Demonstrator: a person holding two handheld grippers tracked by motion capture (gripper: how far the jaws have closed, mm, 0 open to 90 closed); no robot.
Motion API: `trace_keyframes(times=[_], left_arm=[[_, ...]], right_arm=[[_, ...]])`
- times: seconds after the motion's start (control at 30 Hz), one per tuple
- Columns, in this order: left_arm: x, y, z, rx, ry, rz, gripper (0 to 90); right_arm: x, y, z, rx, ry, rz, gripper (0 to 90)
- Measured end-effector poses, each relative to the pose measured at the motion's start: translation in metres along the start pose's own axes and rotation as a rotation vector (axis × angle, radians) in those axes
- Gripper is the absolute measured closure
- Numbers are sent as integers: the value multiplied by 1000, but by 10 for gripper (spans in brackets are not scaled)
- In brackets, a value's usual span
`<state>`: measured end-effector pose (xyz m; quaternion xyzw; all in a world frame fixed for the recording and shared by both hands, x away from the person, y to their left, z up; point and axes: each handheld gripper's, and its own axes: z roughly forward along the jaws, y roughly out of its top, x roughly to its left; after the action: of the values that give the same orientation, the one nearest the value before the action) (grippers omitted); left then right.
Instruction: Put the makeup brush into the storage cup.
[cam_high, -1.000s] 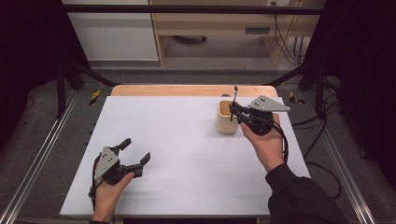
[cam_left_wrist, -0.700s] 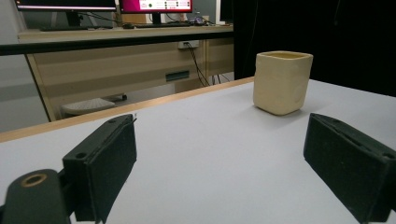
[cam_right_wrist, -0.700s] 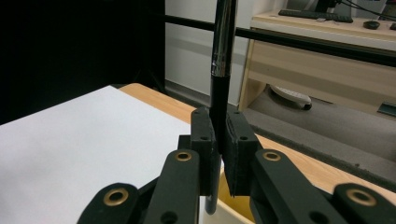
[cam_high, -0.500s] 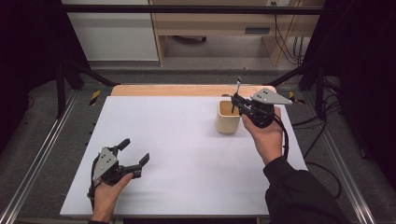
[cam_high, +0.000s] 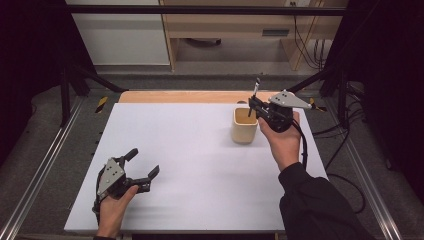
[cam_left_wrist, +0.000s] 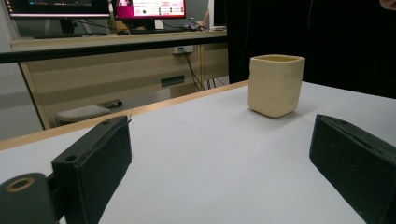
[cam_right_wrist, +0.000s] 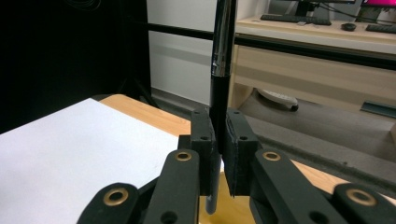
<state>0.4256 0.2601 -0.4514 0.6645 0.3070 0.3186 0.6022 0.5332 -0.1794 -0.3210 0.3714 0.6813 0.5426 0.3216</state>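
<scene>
A cream square cup (cam_high: 244, 128) stands on the white board (cam_high: 190, 150) at the far right; it also appears ahead in the left gripper view (cam_left_wrist: 275, 86). My right gripper (cam_high: 253, 104) hovers at the cup's right rim, shut on a black and silver pen (cam_high: 256, 88) that stands nearly upright. In the right gripper view the pen (cam_right_wrist: 220, 70) is pinched between the pads (cam_right_wrist: 218, 140), its lower end poking out below them. Whether that end is inside the cup I cannot tell. My left gripper (cam_high: 142, 163) rests at the front left, open, with nothing between its jaws (cam_left_wrist: 219, 163).
A wooden strip (cam_high: 175, 96) runs along the far edge of the table. Metal rails (cam_high: 45, 165) flank both sides. Beyond the table are a low wooden desk (cam_high: 225, 30) and a white cabinet (cam_high: 120, 35). A cable (cam_high: 305, 150) trails from the right gripper.
My right hand has shifted slightly up and toward the far right with the pen still gripped. The left gripper has stayed put.
</scene>
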Motion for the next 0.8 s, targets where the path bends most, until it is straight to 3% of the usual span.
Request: trace_keyframes(times=[0.27, 0.5, 0.8], left_arm=[[2, -1, -1, -13, -3, -8, 44], [3, -1, -2, -22, 4, -8, 43], [3, -2, -1, -18, -7, 1, 43]], right_arm=[[-8, -2, 6, -20, -36, 22, 838], [-18, -6, 14, -56, -54, 81, 838], [-21, -16, 28, -25, -62, 79, 838]])
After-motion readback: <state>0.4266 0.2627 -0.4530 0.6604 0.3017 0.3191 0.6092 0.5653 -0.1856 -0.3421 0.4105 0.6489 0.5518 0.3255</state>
